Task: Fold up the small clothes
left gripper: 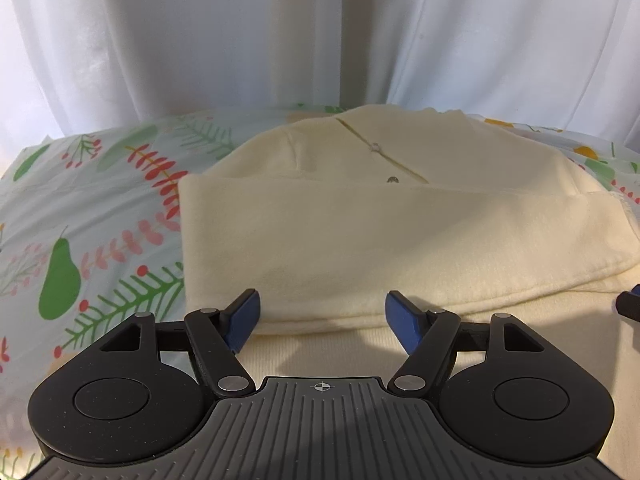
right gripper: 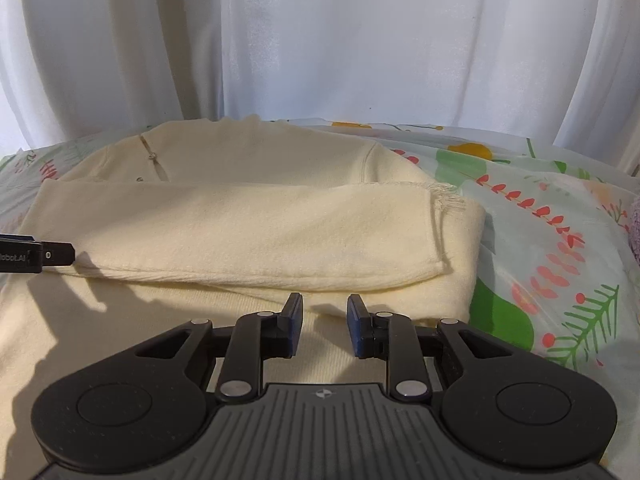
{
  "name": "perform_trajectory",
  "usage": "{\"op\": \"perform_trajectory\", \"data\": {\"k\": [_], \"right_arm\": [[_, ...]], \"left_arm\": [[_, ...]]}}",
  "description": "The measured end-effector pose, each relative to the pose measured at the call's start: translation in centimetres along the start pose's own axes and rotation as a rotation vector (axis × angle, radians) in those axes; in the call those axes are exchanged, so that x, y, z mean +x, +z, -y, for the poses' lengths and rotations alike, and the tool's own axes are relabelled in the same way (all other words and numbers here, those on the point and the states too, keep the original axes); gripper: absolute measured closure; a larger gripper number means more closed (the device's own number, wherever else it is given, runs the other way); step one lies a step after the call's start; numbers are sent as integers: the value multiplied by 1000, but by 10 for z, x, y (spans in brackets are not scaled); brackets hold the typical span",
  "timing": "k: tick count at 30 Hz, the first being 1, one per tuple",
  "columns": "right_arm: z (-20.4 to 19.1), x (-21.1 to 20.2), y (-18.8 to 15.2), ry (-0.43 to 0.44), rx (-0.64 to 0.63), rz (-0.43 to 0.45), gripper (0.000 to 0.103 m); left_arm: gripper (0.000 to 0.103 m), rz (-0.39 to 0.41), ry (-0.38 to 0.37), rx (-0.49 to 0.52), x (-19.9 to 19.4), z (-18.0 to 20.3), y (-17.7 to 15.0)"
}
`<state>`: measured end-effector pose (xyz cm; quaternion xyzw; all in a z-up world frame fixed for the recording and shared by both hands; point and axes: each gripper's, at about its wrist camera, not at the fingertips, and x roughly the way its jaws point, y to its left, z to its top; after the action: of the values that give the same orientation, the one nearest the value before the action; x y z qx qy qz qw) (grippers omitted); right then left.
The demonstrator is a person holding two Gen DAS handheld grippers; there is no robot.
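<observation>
**Cream garment folded across the bed**

Your cream garment (left gripper: 400,232) lies on the leaf-print sheet (left gripper: 100,208), long axis side to side, white curtain (left gripper: 200,40) behind. Only the right view shows its frayed end (right gripper: 444,196) (neckline far side). Left tongs (left gripper: 322,314) spread, right tongs (right gripper: 325,322) slightly parted, both empty.

Running out of frame at the bottom of both views, the near part of the cream garment (left gripper: 360,240), hidden beneath the gripper bodies. Being covered by its own folded-over layer, the lower run of the zipper (left gripper: 380,152). Being cropped by the right edge of the left wrist view, the right gripper (left gripper: 630,306), only a dark tip showing. Being cropped by the left edge of the right wrist view, the left gripper (right gripper: 36,256). Sliding under the garment, the printed sheet (right gripper: 540,220).
</observation>
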<state>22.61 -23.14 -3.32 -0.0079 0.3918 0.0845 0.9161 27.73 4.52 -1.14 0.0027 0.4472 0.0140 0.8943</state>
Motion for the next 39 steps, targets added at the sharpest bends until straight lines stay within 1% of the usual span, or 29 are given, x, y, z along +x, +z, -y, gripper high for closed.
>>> {"op": "perform_trajectory", "data": {"k": [1,3,4,5,7,8,10,13,16,17,19,21,22,23,25,26,27,28,29,30,31,32,33,35,37,39], "right_arm": [[1,-15,-8,42,-5,21,75],[6,-38,-21,128,2,36,71],[8,-53,-30,202,10,38,68],[8,-67,-41,276,15,19,66],[9,-93,-65,367,21,-50,55],[11,-104,-76,383,25,-80,54],[19,-126,-101,360,67,-126,54],[43,-146,-133,300,207,-178,54],[59,-160,-156,225,283,-180,54],[63,-162,-161,216,303,-187,54],[71,-162,-171,234,337,-201,55],[76,-158,-177,264,371,-228,57],[77,-157,-180,287,388,-235,61],[77,-156,-182,300,397,-241,62],[77,-156,-186,308,406,-243,67],[78,-156,-185,312,406,-249,69],[79,-155,-185,315,409,-256,73],[79,-154,-185,318,415,-263,78],[80,-154,-185,334,426,-273,79],[81,-153,-186,351,432,-283,81],[80,-151,-186,362,430,-295,84],[79,-150,-187,369,427,-303,85],[78,-149,-187,377,426,-309,87],[76,-146,-188,391,432,-315,93],[76,-146,-187,407,442,-307,97],[76,-148,-182,421,437,-277,97]], "left_arm": [[28,1,-12,1,-8,-1,-4],[28,-2,-42,-9,-25,-4,-14],[28,-6,-69,-24,-38,-7,-22],[27,-7,-97,-38,-49,-10,-29],[22,-9,-157,-72,-75,-19,-51],[21,-17,-182,-80,-86,-24,-63],[21,-50,-195,-101,-103,-34,-87],[21,-122,-167,-146,-119,-52,-119],[22,-190,-141,-210,-130,-70,-146],[23,-203,-148,-221,-132,-74,-151],[28,-230,-159,-236,-133,-81,-161],[36,-262,-157,-258,-134,-87,-170],[39,-278,-168,-278,-135,-91,-176],[42,-291,-182,-296,-135,-94,-181],[46,-283,-194,-306,-138,-96,-185],[50,-294,-212,-313,-140,-98,-188],[56,-299,-221,-320,-141,-99,-190],[58,-306,-232,-323,-141,-100,-191],[62,-315,-247,-320,-142,-100,-193],[68,-325,-255,-318,-143,-99,-194],[71,-334,-270,-322,-143,-100,-196],[76,-345,-292,-331,-142,-101,-198],[83,-357,-313,-341,-141,-102,-200],[92,-359,-326,-343,-139,-102,-203],[94,-349,-327,-335,-140,-101,-203],[94,-311,-355,-334,-144,-101,-198]]}}
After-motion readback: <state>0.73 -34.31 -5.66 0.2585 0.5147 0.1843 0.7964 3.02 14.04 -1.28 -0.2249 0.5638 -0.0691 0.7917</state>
